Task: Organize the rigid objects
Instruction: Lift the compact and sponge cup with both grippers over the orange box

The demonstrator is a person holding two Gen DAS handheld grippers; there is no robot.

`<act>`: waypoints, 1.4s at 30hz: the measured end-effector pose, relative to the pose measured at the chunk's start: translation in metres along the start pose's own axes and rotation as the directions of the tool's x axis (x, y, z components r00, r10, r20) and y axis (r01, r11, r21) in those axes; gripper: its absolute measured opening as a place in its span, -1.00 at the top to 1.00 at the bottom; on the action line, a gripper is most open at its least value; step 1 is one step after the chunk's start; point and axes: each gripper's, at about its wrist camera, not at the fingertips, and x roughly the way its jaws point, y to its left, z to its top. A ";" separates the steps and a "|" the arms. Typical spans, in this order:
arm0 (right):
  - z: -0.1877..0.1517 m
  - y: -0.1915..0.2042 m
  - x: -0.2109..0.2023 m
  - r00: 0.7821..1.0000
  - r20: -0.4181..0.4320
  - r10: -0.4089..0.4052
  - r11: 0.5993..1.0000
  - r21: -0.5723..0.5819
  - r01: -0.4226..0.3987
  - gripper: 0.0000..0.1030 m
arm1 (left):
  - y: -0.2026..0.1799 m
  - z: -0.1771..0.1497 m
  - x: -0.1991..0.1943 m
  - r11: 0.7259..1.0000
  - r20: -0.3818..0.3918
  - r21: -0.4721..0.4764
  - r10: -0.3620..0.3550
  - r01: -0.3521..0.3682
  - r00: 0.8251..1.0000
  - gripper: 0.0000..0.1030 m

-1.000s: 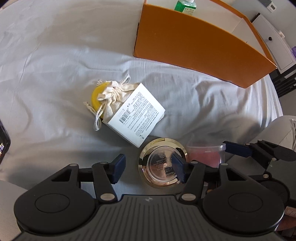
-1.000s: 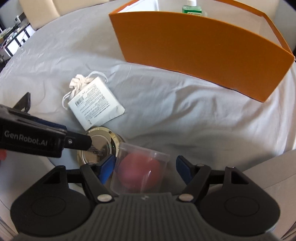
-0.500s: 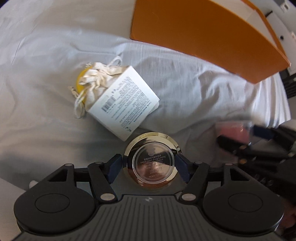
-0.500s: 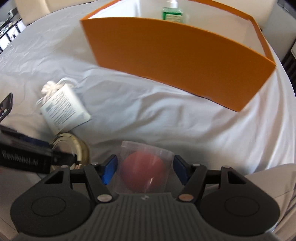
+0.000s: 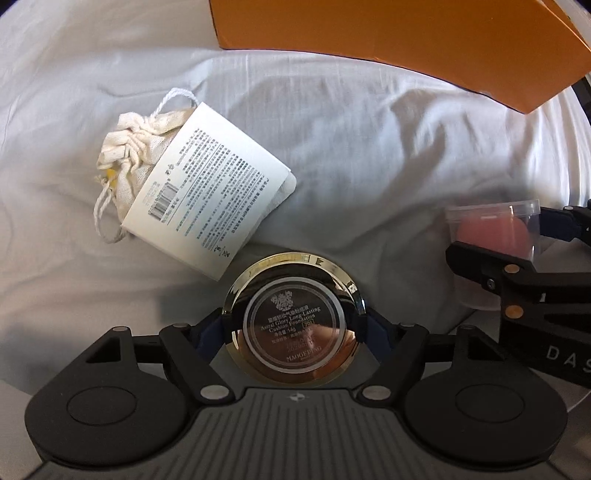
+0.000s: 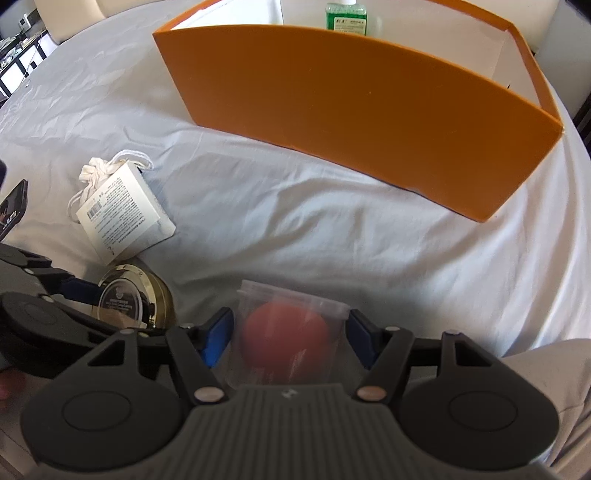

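Orange box [image 6: 354, 110] holds green bottle [image 6: 346, 16]; clear cup [image 6: 288, 332] holds pink sponge [image 6: 284, 341].

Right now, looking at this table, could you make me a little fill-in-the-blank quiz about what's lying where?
1. The big open box at the back is coloured ____.
2. Inside that box stands a ____ bottle.
3. The round gold compact sits between the fingers of the ____ tool.
4. The clear plastic cup holds a ____ ball.

Missing words: orange; green; left; pink
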 end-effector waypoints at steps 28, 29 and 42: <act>0.009 -0.026 -0.027 0.996 0.069 0.058 0.993 0.103 -0.065 -0.20 | 0.002 0.005 -0.060 0.992 0.215 -0.052 -0.098 0.112 0.972 -0.70; 0.009 -0.026 -0.030 0.995 0.086 0.053 0.993 0.098 -0.061 -0.20 | 0.005 0.007 -0.064 0.992 0.229 -0.055 -0.102 0.117 0.968 -0.70; 0.032 -0.026 -0.076 0.963 0.265 0.045 0.998 0.037 -0.057 -0.19 | 0.024 0.022 -0.124 0.979 0.405 -0.066 -0.148 0.191 0.902 -0.70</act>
